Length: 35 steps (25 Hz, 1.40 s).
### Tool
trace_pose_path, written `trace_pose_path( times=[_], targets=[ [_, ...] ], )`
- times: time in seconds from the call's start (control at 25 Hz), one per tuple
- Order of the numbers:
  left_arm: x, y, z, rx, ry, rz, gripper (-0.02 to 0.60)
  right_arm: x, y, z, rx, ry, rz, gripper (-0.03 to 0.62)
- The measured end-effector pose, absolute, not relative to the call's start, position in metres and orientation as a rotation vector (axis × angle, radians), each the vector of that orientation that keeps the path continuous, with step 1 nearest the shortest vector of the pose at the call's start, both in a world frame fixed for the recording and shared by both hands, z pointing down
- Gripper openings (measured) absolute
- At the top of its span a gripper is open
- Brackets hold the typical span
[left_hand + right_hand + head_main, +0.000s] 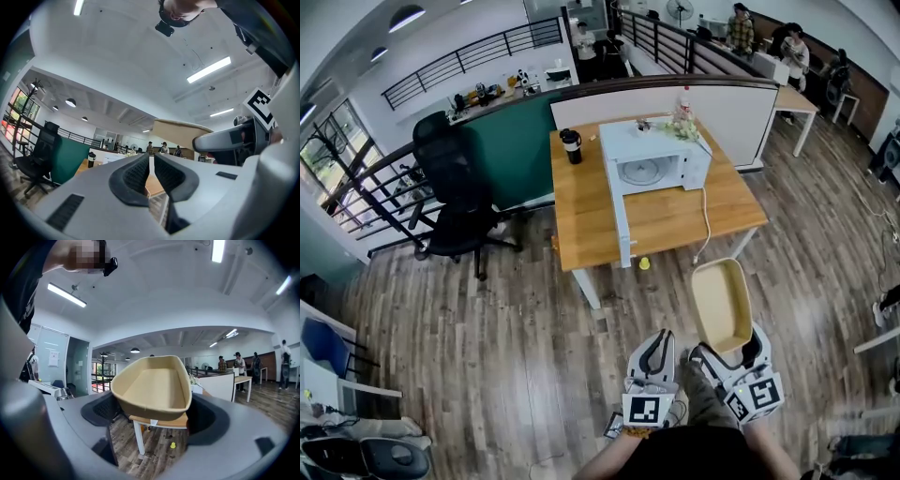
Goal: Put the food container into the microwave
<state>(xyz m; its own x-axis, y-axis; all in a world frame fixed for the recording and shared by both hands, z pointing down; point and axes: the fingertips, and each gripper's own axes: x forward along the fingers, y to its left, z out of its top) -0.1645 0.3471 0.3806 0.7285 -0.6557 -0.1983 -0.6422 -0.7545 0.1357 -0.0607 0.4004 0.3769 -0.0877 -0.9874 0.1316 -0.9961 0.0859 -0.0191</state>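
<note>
Holding: the food container [721, 305], a tan open tray with nothing inside, is carried in the air over the wood floor [506, 319], well apart from the counter [581, 211].
Right gripper [729, 354]: its fingers are spread around the container's near end and pinch it from both sides; the far end points to 12 o'clock.
Left gripper [657, 345]: it is just beside the right one at 9 o'clock, its fingers drawn almost together with only a thin slit between them and nothing inside.
Microwave [654, 167]: white, it stands on the counter at 11 o'clock from the container.
Door [621, 220]: it is swung open and sticks out toward the counter's near edge.
Cable [706, 225]: white, it trails from the microwave over the near edge.
Tumbler [572, 145]: black, it stands upright at 10 o'clock from the microwave.
Yellow object [644, 264]: small, it lies on the floor by the counter's near edge.
Office chair [455, 197]: black, it stands at 9 o'clock from the counter.
</note>
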Motion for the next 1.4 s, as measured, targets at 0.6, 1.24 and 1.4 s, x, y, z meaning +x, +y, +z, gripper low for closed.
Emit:
trace_pose_path(
  times=[0.6,1.24,1.4],
  targets=[
    [-0.097,0.258,0.381,2.926,-1.105,-0.168,0.043,0.015,0.3,0.393,2.133,-2.364,0.253,0.471],
    [0.05,0.164,0.379,2.976,-1.148,0.013,0.044,0.198,0.216,0.419,2.193,-2.348,0.311,0.471],
    [0.071,0.148,0.373,2.967,-1.18,-0.025,0.044,0.23,0.191,0.438,2.169,-2.329,0.343,0.471]
  ],
)
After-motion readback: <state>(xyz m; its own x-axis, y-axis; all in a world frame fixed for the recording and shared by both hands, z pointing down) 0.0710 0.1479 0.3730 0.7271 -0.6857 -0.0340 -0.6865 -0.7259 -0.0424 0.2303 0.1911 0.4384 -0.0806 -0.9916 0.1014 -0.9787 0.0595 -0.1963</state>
